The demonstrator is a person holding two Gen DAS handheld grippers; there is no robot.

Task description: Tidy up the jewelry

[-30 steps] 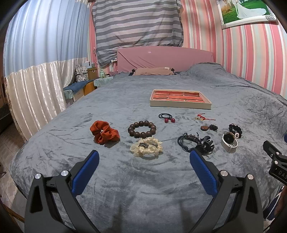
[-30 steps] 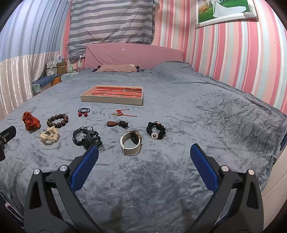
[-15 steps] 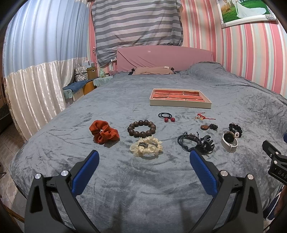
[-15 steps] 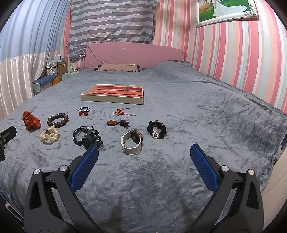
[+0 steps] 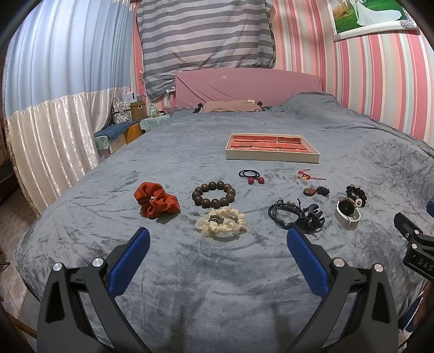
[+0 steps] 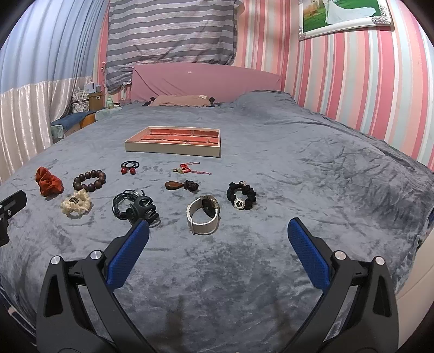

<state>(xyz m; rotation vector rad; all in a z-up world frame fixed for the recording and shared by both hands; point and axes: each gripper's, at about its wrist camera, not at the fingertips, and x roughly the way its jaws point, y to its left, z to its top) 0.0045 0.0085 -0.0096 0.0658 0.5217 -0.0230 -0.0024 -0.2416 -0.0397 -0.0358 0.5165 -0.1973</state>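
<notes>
Since 1.0 s ago, the watch [image 6: 203, 216] seemingly nearer the right gripper [image 6: 217, 239].

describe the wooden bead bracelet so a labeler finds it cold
Start at the jewelry tray on the grey bed, then come nearer and left. The wooden bead bracelet lies between the orange scrunchie and cream scrunchie: the only ring of dark round beads.

Tray [image 5: 272, 156] compartments: showing too small to tell apart.
Hair claw [image 5: 312, 218]: hiding part of the cord bracelet [image 5: 282, 211].
Framed picture [image 6: 344, 16]: running off the top edge.
</notes>
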